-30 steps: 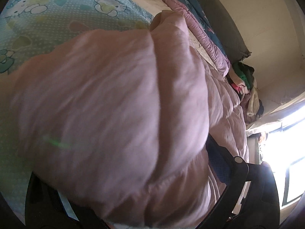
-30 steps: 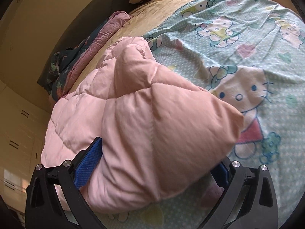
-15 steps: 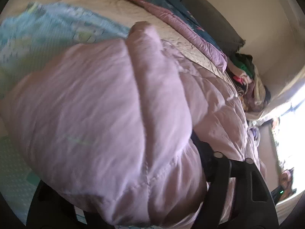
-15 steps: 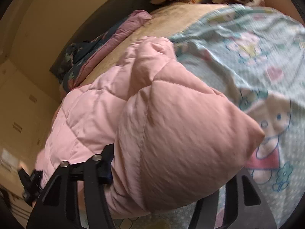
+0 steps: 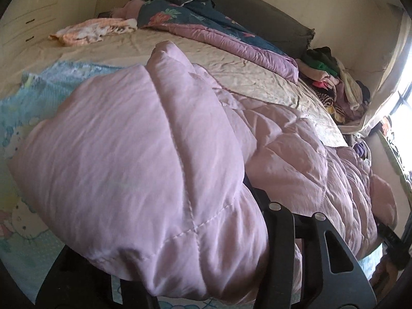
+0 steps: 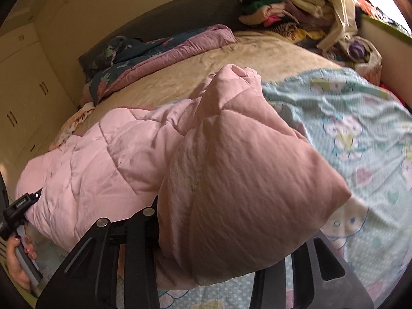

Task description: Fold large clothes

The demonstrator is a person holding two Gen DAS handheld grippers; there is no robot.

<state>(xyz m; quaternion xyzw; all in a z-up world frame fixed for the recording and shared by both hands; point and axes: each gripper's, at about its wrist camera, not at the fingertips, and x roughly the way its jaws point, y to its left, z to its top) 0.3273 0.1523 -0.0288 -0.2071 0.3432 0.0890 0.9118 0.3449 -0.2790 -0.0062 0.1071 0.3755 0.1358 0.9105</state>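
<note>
Pink quilted comforter (image 5: 144, 159): bulky, stitched in diamonds; lies across the bed, over a pale-blue cartoon-print sheet (image 6: 360, 128) and a beige bedspread (image 5: 211, 59); one bunched end fills each wrist view and hides most of what lies beneath it.

Left gripper (image 5: 164, 262): fingertips buried under the fabric, one dark finger (image 5: 280, 244) showing at the right and the other only a dark edge at lower left; jaws set either side of a thick wad and clamped on it; frame cut off by the lower border.

Right gripper (image 6: 221, 252): both black fingers partly covered, tips not visible; jaws closed on the other bunched corner, which stands up as a peaked fold above the sheet; frame tilted, left side higher.

The person's hand (image 6: 18, 257): seen at the lower left edge of the right wrist view, wrapped round the left gripper's handle, half cut off.

Floral dark quilt (image 5: 195, 18): rumpled along the headboard side, purple lining showing.

Clothes heap (image 6: 280, 7): at the far corner near the window, items blurred together, hard to separate.
</note>
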